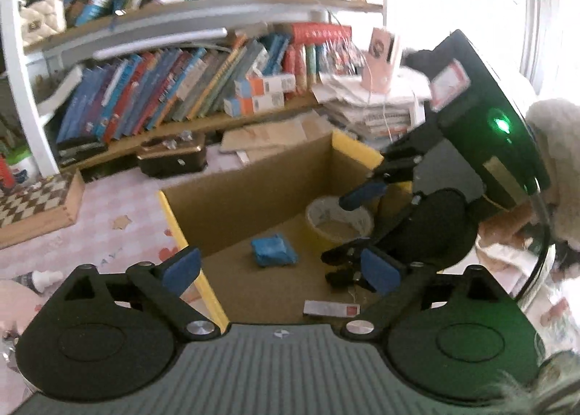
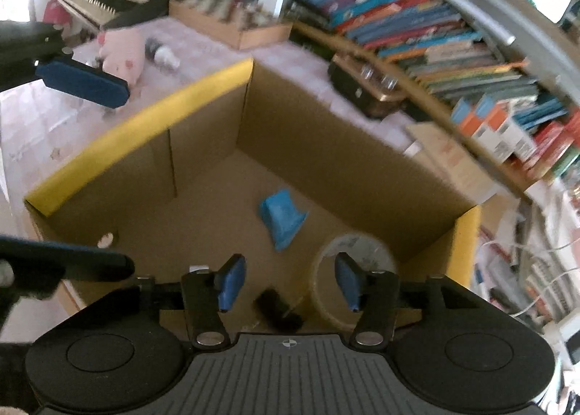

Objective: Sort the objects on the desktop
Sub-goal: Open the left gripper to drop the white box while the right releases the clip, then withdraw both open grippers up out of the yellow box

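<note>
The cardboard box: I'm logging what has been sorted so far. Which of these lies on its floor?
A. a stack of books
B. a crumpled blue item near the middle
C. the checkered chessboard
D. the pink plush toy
B: the crumpled blue item lies on the brown floor of the cardboard box, beside a roll of tape; the plush, chessboard and books are all outside the box.

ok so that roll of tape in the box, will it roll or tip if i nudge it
Probably not. The roll of tape lies flat on the floor of the cardboard box, so a nudge would likely slide it rather than roll it. Its hollow ring shape suggests it is light and fairly stiff, and the nearby box corner should stop it quickly.
</note>
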A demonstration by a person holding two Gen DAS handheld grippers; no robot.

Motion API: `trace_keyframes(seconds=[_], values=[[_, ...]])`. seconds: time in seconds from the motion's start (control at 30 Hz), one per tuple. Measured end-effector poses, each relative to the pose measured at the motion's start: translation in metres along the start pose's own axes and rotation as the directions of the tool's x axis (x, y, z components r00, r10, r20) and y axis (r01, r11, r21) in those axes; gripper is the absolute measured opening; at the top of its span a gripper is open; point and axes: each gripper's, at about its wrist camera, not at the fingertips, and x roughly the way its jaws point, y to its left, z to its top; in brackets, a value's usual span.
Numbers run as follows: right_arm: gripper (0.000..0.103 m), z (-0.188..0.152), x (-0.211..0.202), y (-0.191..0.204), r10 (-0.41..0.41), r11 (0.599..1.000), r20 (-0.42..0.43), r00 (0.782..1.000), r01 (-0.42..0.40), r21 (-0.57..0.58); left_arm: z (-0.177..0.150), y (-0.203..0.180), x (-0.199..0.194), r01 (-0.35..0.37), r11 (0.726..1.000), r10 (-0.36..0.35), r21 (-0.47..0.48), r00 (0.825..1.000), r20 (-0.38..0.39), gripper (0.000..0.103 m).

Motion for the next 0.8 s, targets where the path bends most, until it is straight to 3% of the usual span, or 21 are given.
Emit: trace_keyframes(seconds=[0.33,0.6,0.8], values=[[0.065,-0.013,-0.061,-0.007,-0.129,0.973,0.161,0.978,0.094,0.21,0.0,0.002,-0.058,-0.115,0.989,0.127,-0.092,0.982,0.138,0.101],[0.068,-0.035,-0.107,-0.002,-0.249,0.905,0.218,0.944,0.147,0.399,-0.012,0.009,-0.099,-0.139,0.976,0.173,-0.168,0.962,0.211,0.103],[0.068,-0.055,-0.129,0.017,-0.342,0.842,0.211,0.916,0.199,0.501,-0.029,0.019,-0.121,-0.14,0.968,0.188,-0.209,0.953,0.236,0.103]])
